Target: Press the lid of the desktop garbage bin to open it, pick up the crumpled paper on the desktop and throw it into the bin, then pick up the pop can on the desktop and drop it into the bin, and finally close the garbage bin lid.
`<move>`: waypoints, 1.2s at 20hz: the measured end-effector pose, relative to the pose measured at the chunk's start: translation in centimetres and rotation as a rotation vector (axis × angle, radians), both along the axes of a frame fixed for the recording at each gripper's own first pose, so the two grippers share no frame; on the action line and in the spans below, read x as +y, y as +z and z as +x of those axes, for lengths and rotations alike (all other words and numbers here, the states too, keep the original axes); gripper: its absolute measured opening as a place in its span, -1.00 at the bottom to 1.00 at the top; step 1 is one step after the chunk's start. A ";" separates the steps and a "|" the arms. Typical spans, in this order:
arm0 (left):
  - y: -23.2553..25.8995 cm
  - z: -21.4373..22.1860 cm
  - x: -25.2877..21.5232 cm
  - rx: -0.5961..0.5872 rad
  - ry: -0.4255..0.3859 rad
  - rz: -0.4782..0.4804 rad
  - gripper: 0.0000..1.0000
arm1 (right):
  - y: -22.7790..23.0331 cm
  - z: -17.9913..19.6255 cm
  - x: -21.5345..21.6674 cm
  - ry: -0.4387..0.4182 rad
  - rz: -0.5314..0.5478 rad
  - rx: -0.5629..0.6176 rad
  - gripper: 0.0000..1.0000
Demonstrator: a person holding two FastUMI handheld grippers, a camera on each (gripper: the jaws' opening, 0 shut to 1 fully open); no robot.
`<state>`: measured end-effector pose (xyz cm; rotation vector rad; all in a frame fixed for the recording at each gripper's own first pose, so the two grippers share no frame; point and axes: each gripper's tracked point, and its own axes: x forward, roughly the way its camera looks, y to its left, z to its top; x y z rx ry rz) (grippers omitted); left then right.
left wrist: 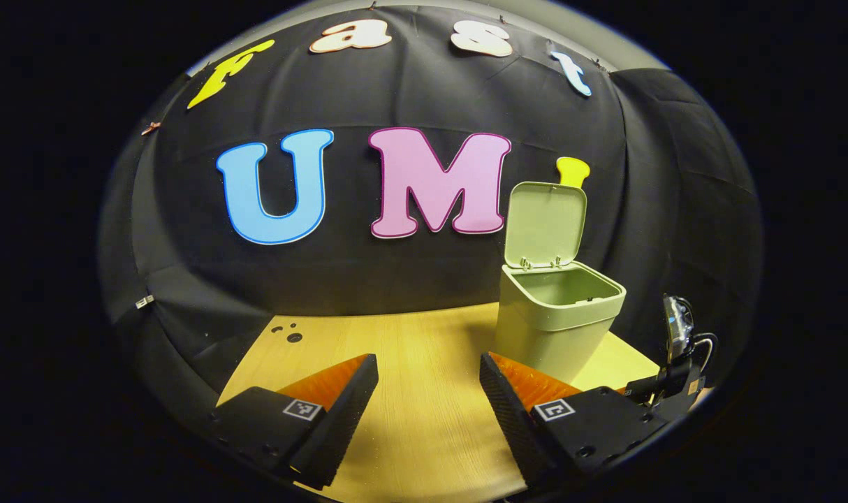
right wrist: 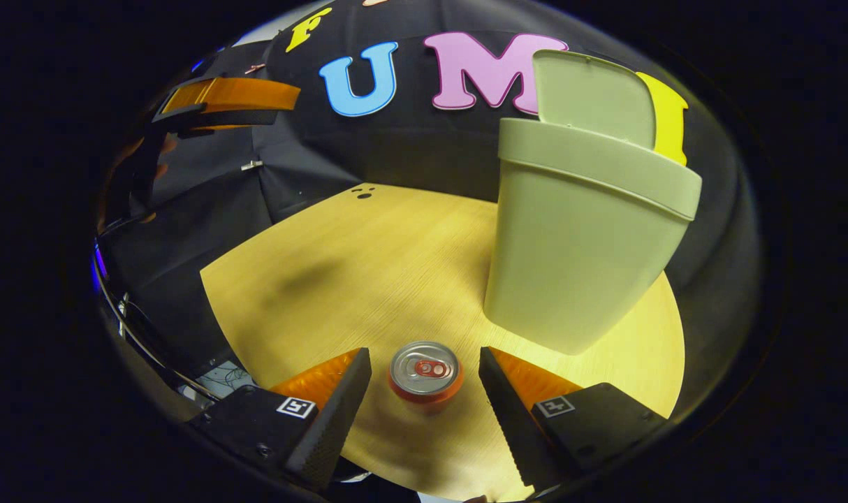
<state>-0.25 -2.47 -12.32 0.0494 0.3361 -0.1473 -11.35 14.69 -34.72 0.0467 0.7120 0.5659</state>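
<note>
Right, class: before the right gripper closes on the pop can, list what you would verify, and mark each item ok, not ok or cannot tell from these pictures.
1. Bin lid raised, garbage bin open: ok.
2. Pop can upright, between the fingers of the right gripper: ok.
3. Right gripper open wider than the can, fingers not touching it: ok.
4. Left gripper open, holding nothing, away from the can: ok.
5. Crumpled paper already in the bin: cannot tell; what shows of the inside is bare.
6. Wooden desktop free between can and bin: ok.
</note>
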 end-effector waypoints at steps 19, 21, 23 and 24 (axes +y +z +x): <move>-1.7 -1.6 3.0 0.041 0.044 -0.014 0.89 | -2.1 -0.8 0.1 0.025 -0.059 0.060 0.65; -1.6 -1.5 2.9 0.038 0.040 -0.016 0.89 | -0.9 -0.8 -0.1 0.021 -0.053 0.043 0.65; -1.5 -1.4 2.8 0.036 0.035 -0.013 0.89 | 0.6 -0.5 -0.2 0.021 -0.047 0.015 0.65; -1.5 -1.3 2.5 0.035 0.030 -0.013 0.89 | 1.4 -0.4 -0.4 0.023 -0.048 0.000 0.65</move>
